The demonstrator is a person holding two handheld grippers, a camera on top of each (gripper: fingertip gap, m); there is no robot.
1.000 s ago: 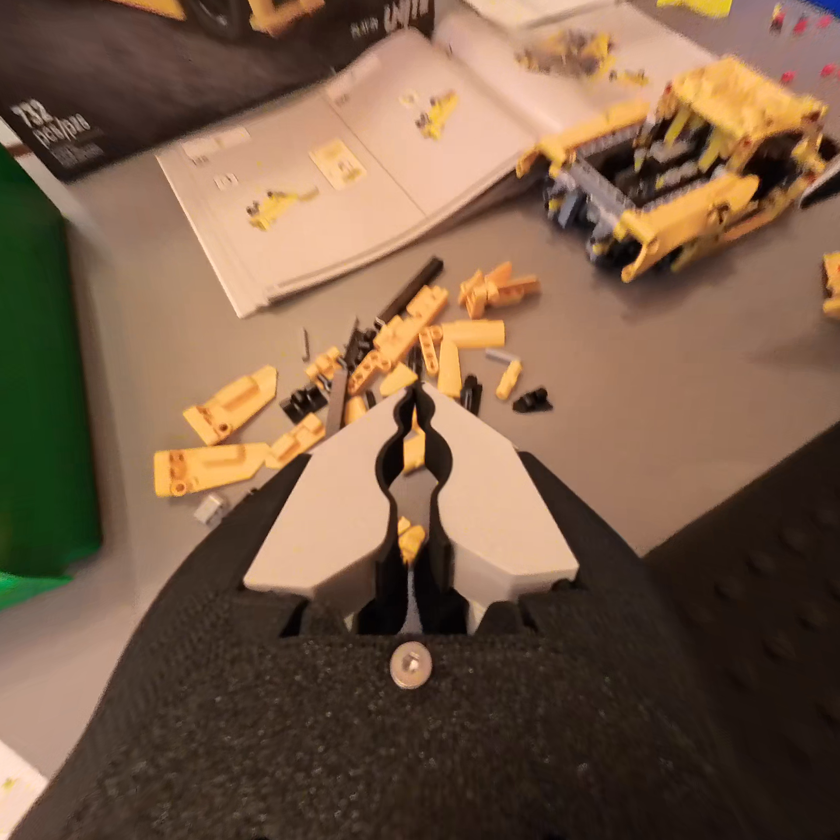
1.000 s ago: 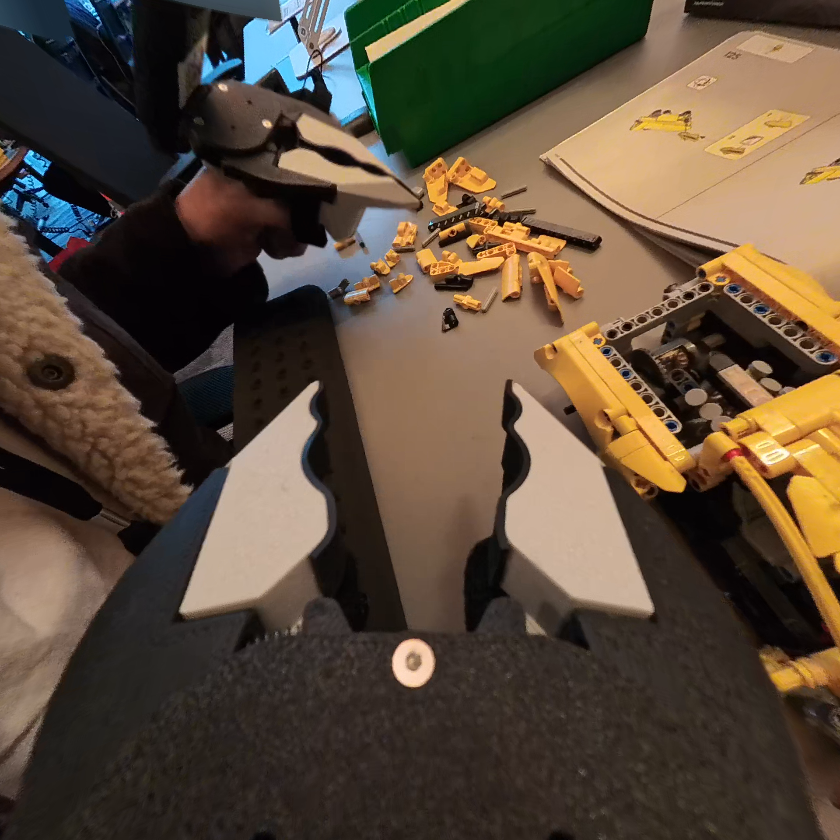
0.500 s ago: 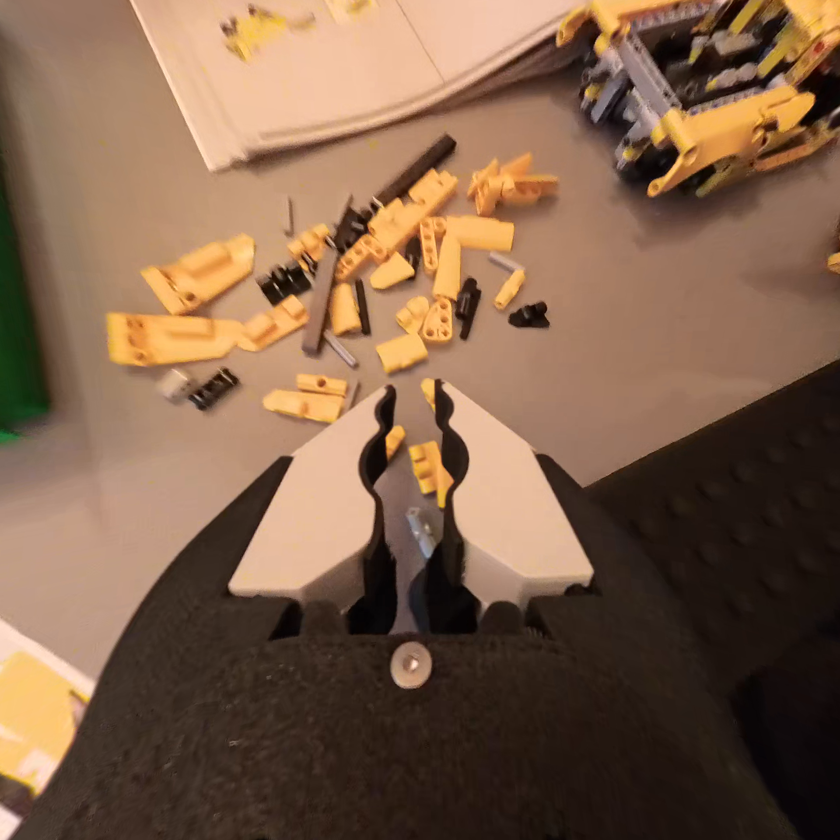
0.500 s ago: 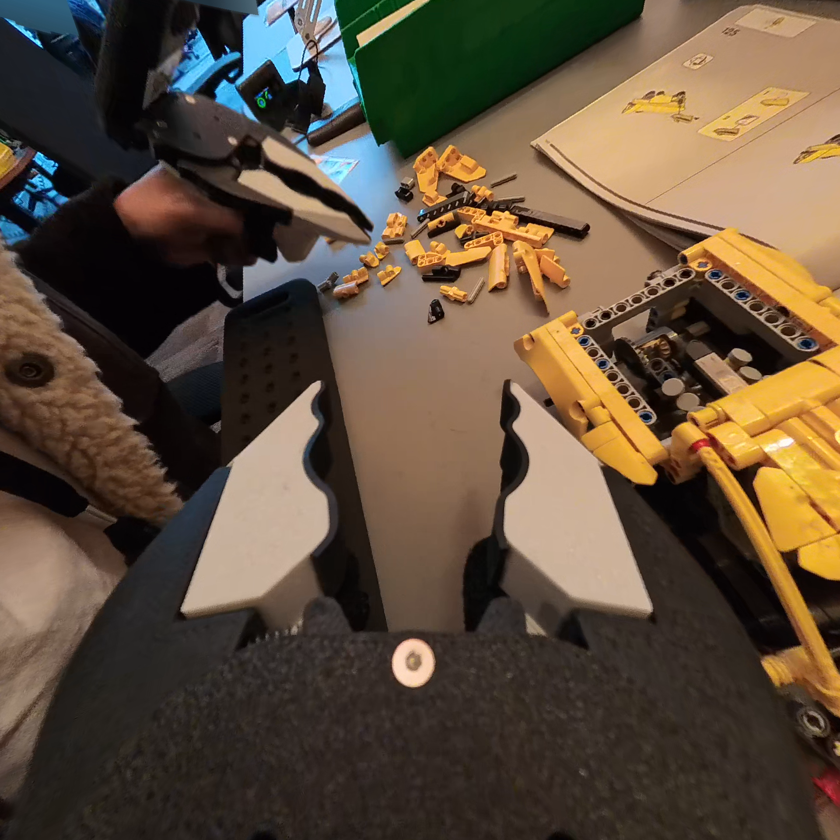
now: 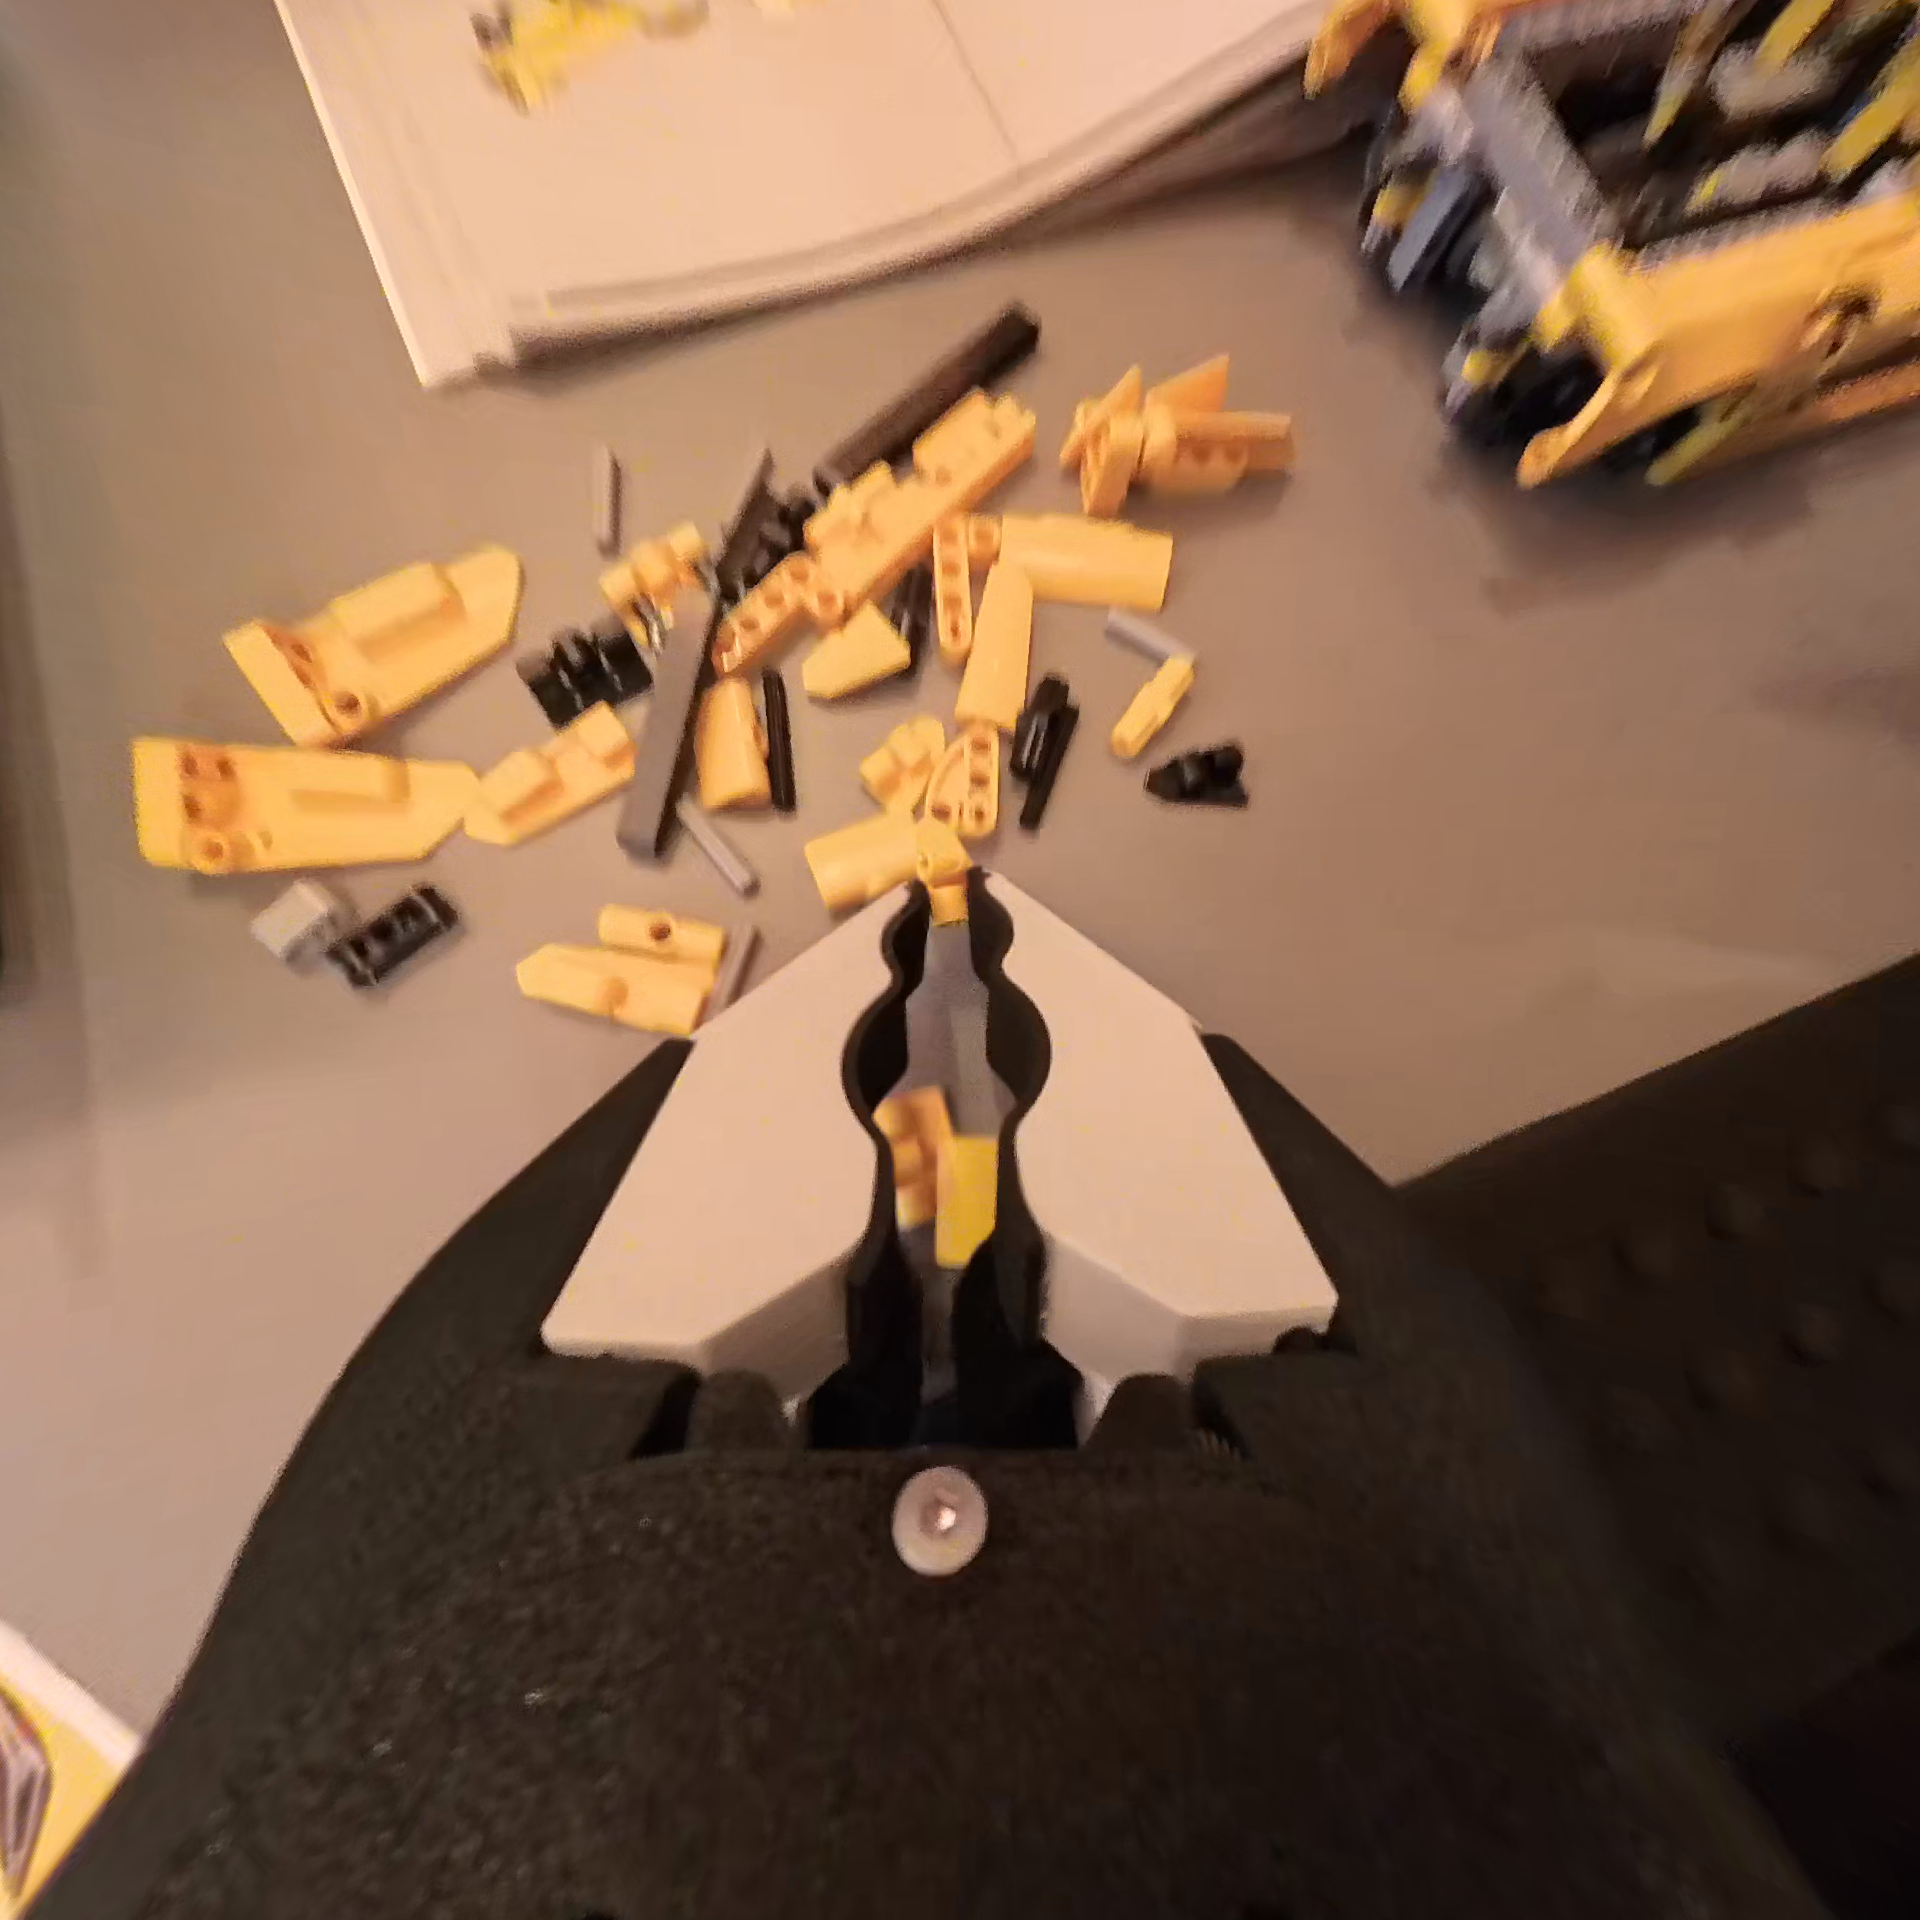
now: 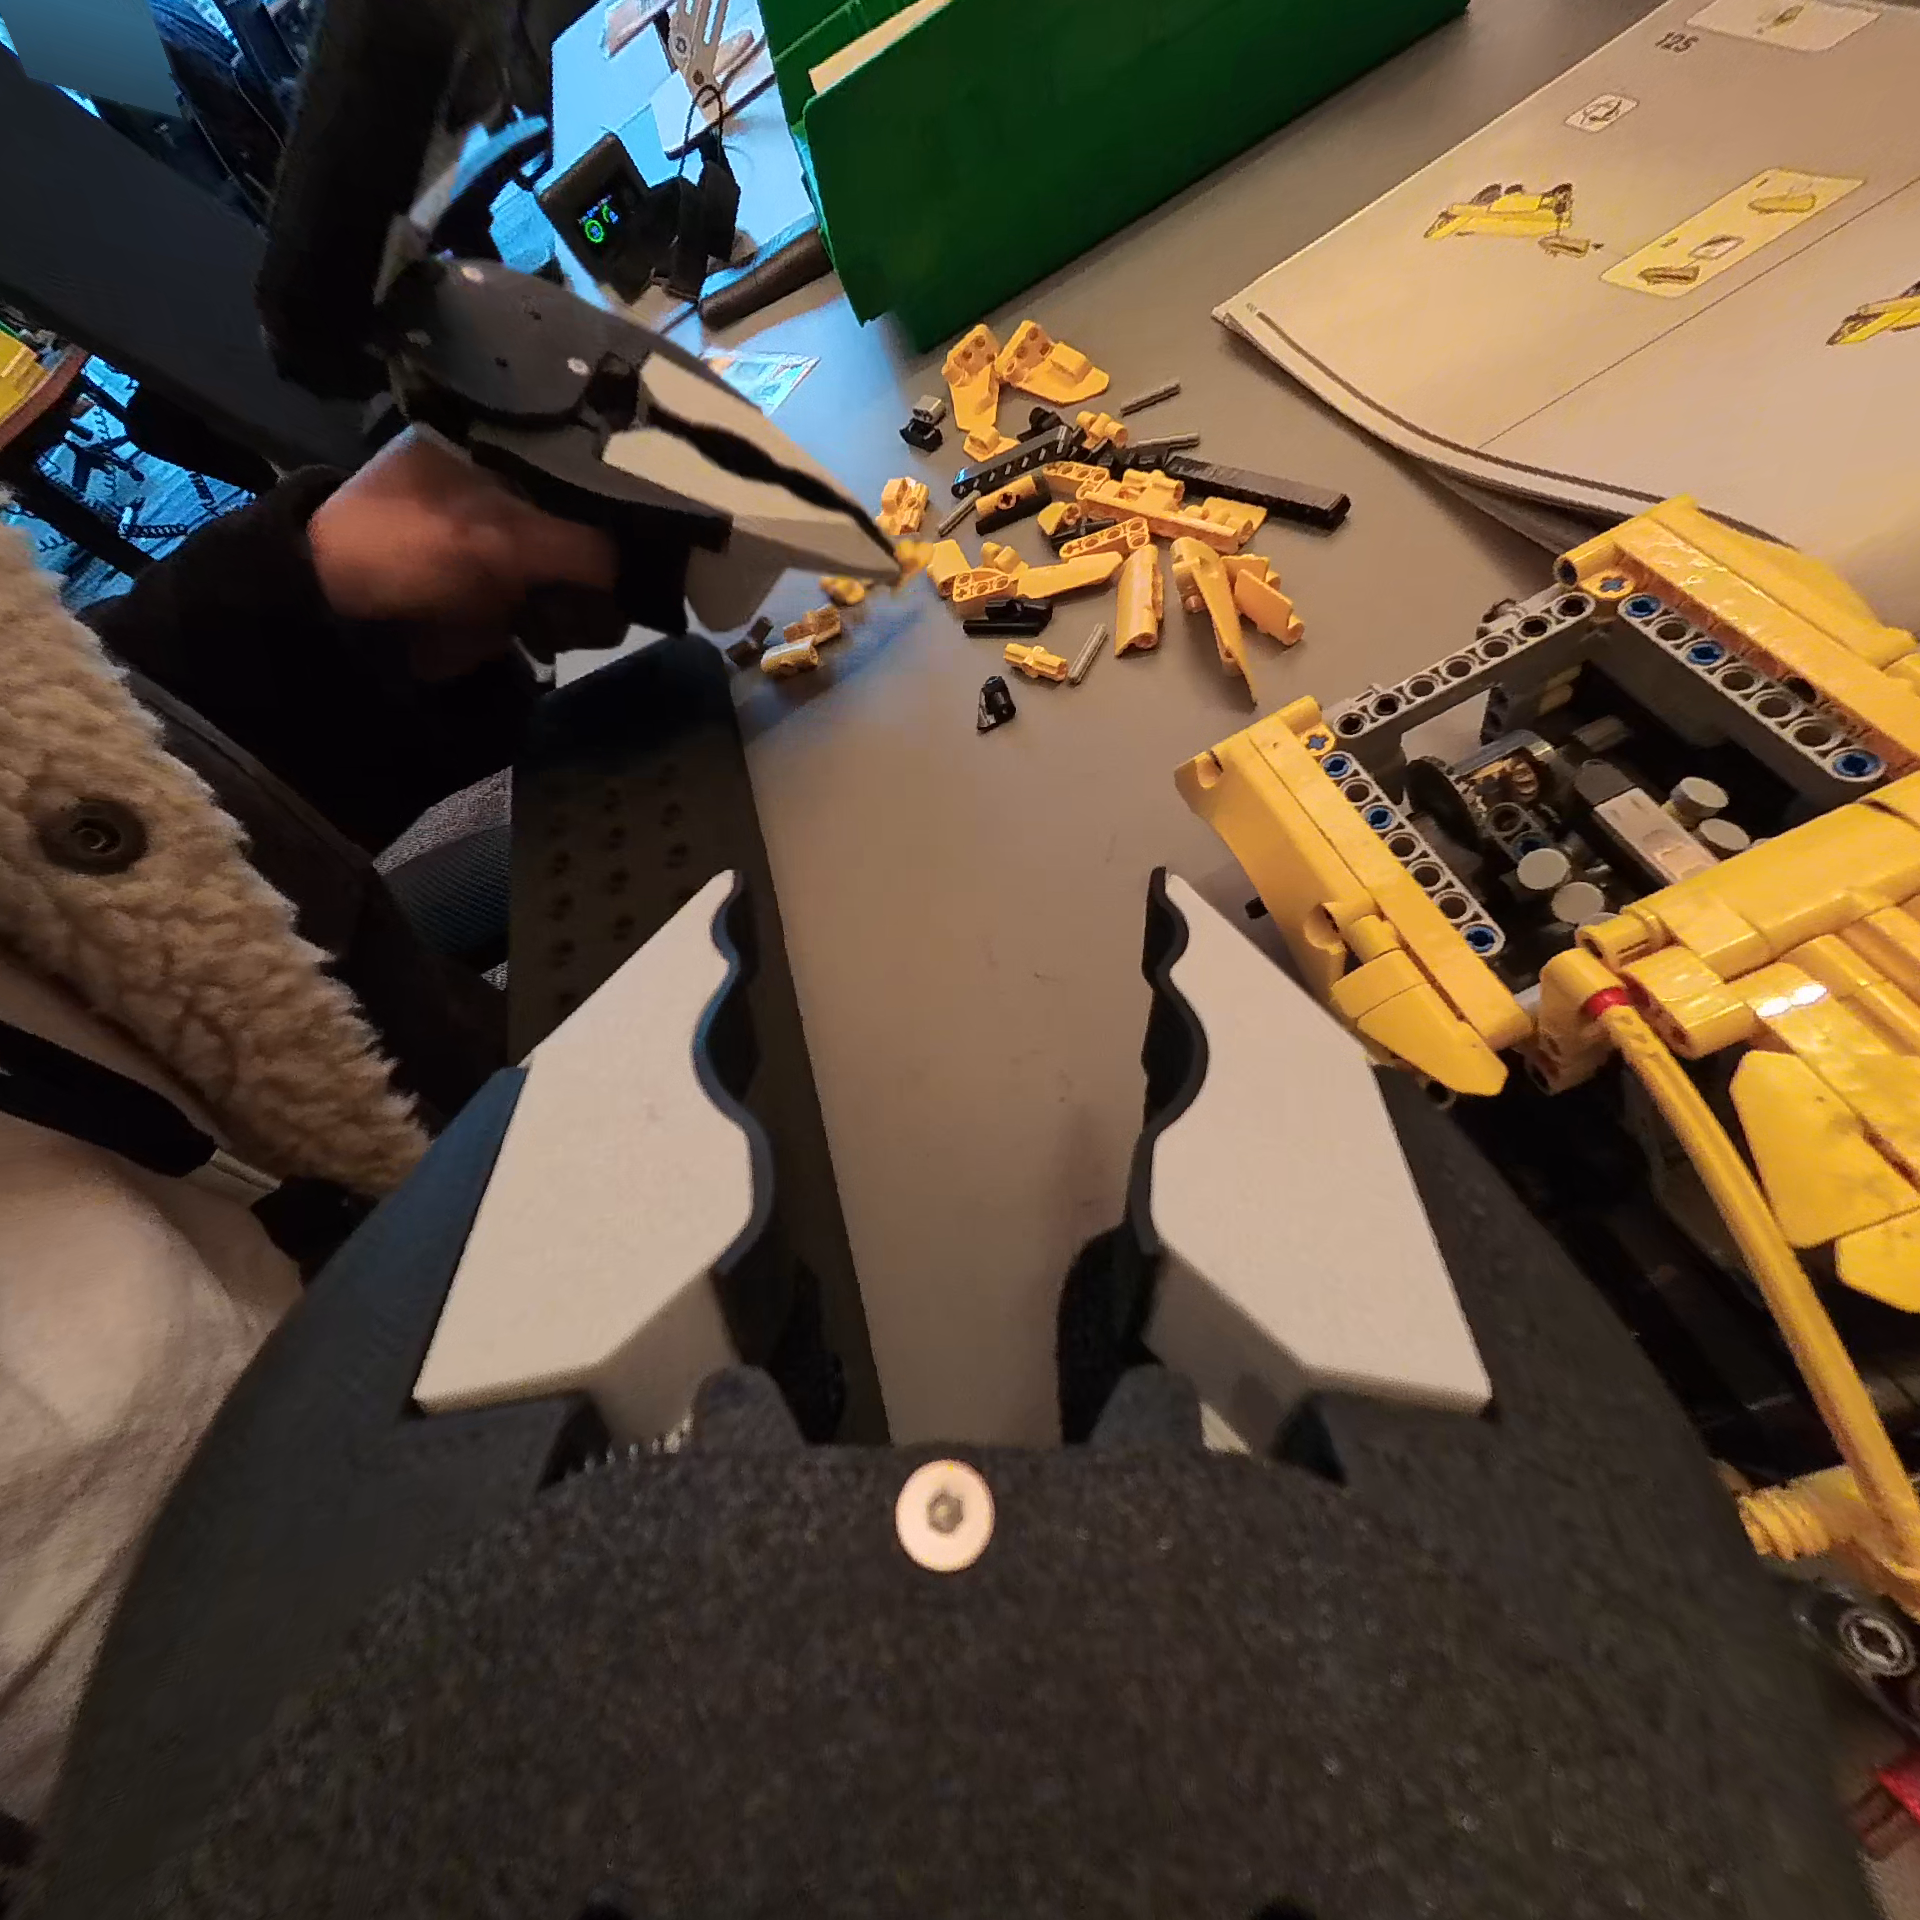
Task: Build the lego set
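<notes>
A pile of loose yellow and black lego pieces (image 5: 883, 623) lies on the grey table and also shows in the right wrist view (image 6: 1122, 540). The partly built yellow model (image 5: 1662, 229) stands at the far right; in the right wrist view (image 6: 1558, 883) it is close on the right. My left gripper (image 5: 945, 883) is shut on a small yellow piece (image 5: 940, 862) at the pile's near edge. The right wrist view shows that gripper (image 6: 888, 561) with the piece (image 6: 914, 556) at its tips. My right gripper (image 6: 945, 914) is open and empty above bare table, left of the model.
An open instruction booklet (image 5: 727, 156) lies behind the pile and also shows in the right wrist view (image 6: 1610, 260). A green box (image 6: 1039, 135) stands at the back. A black perforated armrest (image 6: 623, 831) runs along the table's near edge. A person's hand (image 6: 447, 551) holds the left gripper. There is about 20 cm between the tips of the two grippers.
My left gripper has moved forward and down to the pile's near edge, and its jaws have closed on a small yellow piece. The right gripper has stayed open and barely moved.
</notes>
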